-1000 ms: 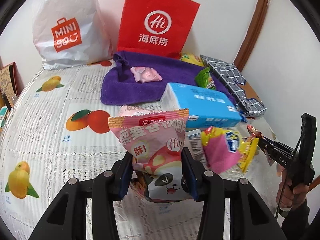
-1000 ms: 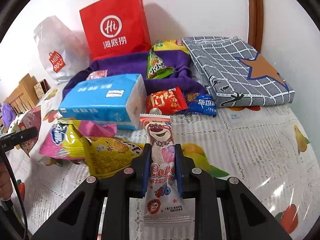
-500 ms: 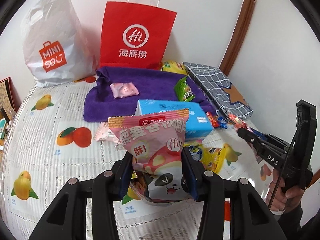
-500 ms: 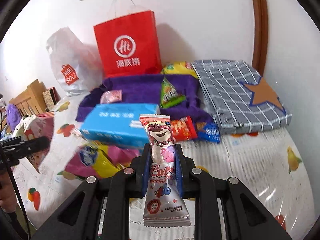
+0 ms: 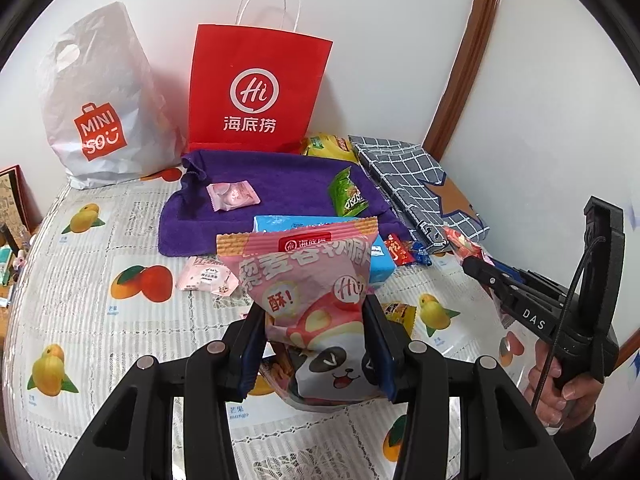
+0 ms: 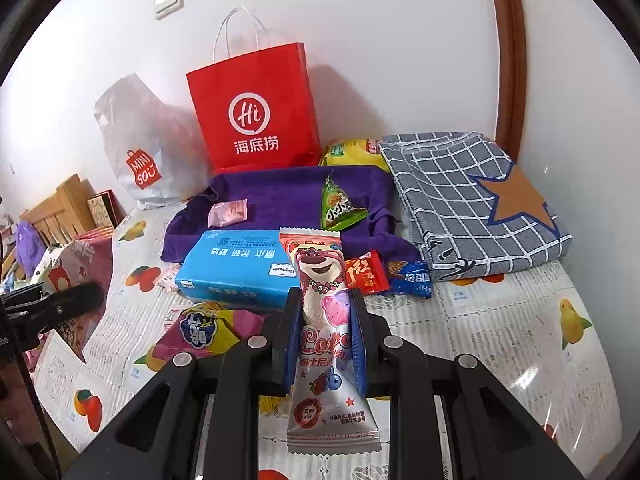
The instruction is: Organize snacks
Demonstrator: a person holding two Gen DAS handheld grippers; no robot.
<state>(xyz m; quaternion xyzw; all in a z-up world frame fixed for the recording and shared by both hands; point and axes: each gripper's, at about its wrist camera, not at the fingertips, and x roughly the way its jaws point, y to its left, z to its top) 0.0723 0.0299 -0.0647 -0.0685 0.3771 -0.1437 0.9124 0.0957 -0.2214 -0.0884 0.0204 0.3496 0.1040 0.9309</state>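
Note:
My left gripper [image 5: 314, 320] is shut on a pink panda snack bag [image 5: 308, 284], held upright above the table. My right gripper [image 6: 325, 322] is shut on a slim bear-print candy packet [image 6: 320, 280]; it also shows at the right of the left wrist view [image 5: 480, 268]. On the purple towel [image 5: 280, 188] lie a pink round-candy packet [image 5: 233, 196] and a green triangular packet [image 5: 347, 196]. A blue tissue pack [image 6: 236, 268] sits in front of the towel, with red [image 6: 365, 272] and blue [image 6: 412, 278] small packets beside it. A yellow-pink bag [image 6: 200, 332] lies nearer.
A red paper bag [image 5: 256, 92] and a white plastic bag [image 5: 100, 100] stand against the wall behind the towel. A folded grey checked cloth [image 6: 472, 204] lies at the right. A yellow packet [image 6: 352, 150] sits behind the towel. The fruit-print tablecloth [image 5: 80, 280] covers the table.
Both grippers have risen with their packets still held, so the table items look smaller and lower. The right gripper has come further into the left wrist view.

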